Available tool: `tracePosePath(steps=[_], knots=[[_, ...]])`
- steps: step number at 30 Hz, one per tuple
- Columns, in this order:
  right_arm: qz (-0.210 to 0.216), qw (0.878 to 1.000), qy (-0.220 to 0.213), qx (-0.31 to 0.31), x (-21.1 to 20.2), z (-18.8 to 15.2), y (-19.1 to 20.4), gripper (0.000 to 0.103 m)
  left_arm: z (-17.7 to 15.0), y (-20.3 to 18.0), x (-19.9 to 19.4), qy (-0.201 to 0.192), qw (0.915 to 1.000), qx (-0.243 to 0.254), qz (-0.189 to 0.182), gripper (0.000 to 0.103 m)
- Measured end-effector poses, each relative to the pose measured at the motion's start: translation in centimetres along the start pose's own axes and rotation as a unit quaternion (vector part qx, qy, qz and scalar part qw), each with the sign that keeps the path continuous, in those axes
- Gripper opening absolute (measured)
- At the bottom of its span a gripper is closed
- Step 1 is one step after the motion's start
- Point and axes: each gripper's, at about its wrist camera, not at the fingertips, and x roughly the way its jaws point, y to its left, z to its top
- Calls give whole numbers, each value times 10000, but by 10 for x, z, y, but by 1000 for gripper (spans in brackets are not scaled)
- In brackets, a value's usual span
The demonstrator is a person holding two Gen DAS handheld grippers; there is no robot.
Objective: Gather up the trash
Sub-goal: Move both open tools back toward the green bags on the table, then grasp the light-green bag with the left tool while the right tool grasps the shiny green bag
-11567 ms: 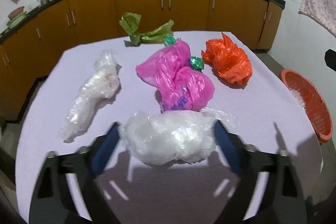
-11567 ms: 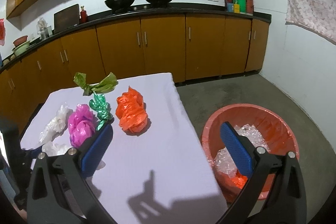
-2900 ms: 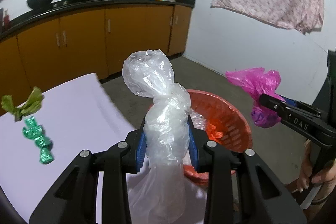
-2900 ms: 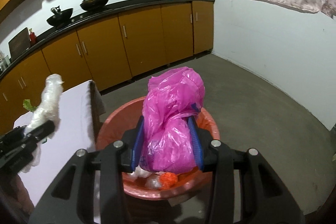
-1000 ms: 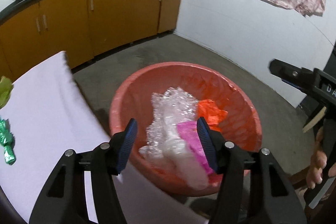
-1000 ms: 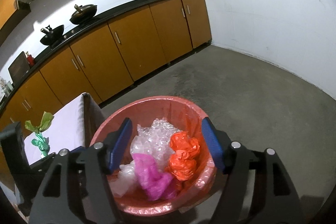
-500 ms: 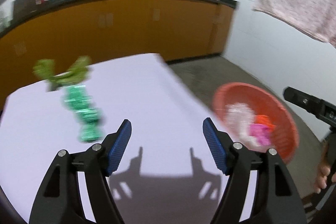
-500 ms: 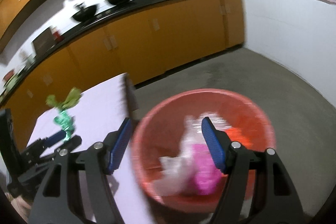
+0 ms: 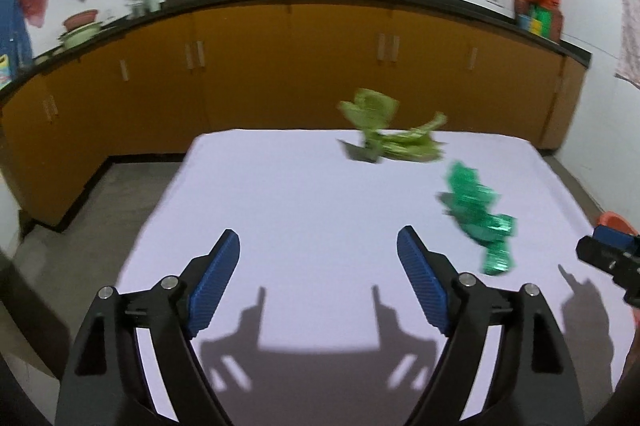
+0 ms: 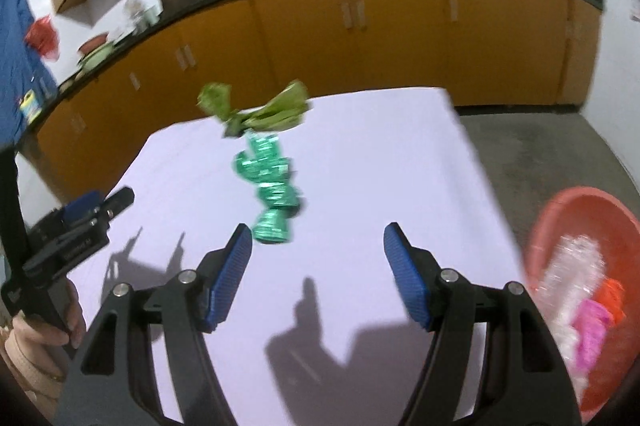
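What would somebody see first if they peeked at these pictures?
Probably the shiny green wrapper crumpled in the middle of the pale table, with a light green bag just behind it. Off the table's right edge stands a red basket already holding pink, orange and clear bags.

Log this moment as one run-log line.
stage: back at table | left hand-held gripper: opening, empty | right hand-held gripper: open, empty | left on table: light green bag, dark green wrapper
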Motion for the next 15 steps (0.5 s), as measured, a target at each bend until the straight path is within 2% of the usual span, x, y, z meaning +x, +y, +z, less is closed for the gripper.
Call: tracePosePath(steps=[7,11,15], knots=[[-175,9992,254,-258,61,16,28,67,6,25,18,-58,9996,-152,212,92],[-340,9974,417,-477,90,21,35,67,9,29,30,-4,9998,-130,149,96],[-328,9964,498,-605,103,24,37,67,22,21,44,14,9999,-120,-12,98]])
